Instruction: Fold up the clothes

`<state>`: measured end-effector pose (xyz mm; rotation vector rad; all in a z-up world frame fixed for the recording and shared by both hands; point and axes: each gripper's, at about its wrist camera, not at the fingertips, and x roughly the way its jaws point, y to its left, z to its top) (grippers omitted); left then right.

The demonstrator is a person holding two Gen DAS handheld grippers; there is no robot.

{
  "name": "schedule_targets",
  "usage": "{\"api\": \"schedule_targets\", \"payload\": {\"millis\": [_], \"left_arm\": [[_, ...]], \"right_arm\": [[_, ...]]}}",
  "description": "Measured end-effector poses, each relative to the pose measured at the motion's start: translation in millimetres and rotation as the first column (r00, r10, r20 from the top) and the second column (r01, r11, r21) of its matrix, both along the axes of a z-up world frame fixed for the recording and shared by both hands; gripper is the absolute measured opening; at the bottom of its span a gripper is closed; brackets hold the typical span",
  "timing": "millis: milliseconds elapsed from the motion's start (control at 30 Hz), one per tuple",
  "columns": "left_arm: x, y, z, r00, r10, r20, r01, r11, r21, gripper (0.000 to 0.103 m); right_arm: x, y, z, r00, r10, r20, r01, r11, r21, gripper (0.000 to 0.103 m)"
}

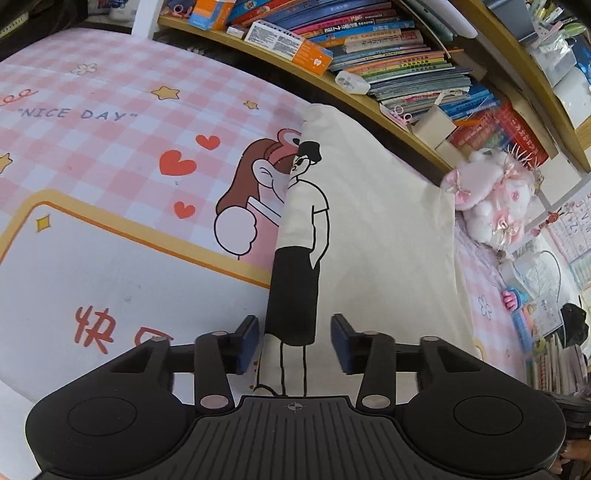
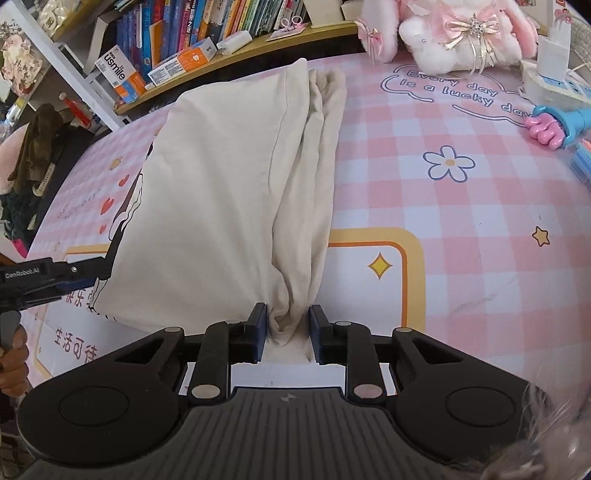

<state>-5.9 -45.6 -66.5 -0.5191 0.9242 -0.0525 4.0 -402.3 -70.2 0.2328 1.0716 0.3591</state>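
Folding step: lengthwise fold looks done; both near corners are being taken up, probably for the crosswise fold.
Garment: cream T-shirt (image 2: pixel 221 192) with a cartoon man printed on it lies in a long narrow strip on the pink checked counter (image 2: pixel 424 192), running away towards the bookshelf (image 1: pixel 388 55).
Left tool (image 1: pixel 294 341): jaws about half open, straddling the near left edge of the shirt; the pads do not press on the cloth, so nothing is held.
Right tool (image 2: pixel 287 332): jaws narrow, a bunched lump of the near right hem between the pads; the cloth touches both, so I judge it pinched.
Next move: left jaws need to close on the edge, then both ends should rise together and carry towards the far end.
Risk: the bunched right side may fold unevenly.
Nearby: plush toy (image 2: pixel 450 33) beyond the far end, clear of the fold path.
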Motion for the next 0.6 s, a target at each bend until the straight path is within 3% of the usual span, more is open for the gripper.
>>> {"api": "schedule_targets", "payload": {"millis": [67, 200, 233, 267, 333, 600], "left_arm": [[0, -3, 0, 1.0, -0.012, -0.007, 0.012, 1.0, 0.027, 0.054], [0, -19, -1, 0.997, -0.077, -0.01, 0.078, 0.99, 0.12, 0.051], [0, -23, -1, 0.996, -0.091, -0.009, 0.091, 0.984, 0.15, 0.047], [0, -25, -1, 0.995, -0.097, -0.014, 0.098, 0.982, 0.163, 0.026], [0, -26, -1, 0.995, -0.098, -0.018, 0.099, 0.981, 0.169, 0.008], [-38, -26, 37, 0.991, -0.118, 0.055, 0.103, 0.97, 0.221, 0.003]], "right_arm": [[0, 1, 0, 1.0, 0.003, 0.001, -0.003, 1.0, -0.003, 0.024], [1, 2, 0, 1.0, 0.011, 0.005, -0.011, 1.0, -0.012, 0.024], [1, 3, 0, 1.0, 0.013, 0.005, -0.012, 1.0, -0.013, 0.024], [1, 2, 0, 1.0, 0.013, 0.005, -0.013, 1.0, -0.013, 0.024], [1, 2, 0, 1.0, 0.015, 0.006, -0.015, 1.0, -0.015, 0.024], [1, 1, -1, 0.999, 0.037, 0.004, -0.037, 0.999, -0.016, 0.024]]}}
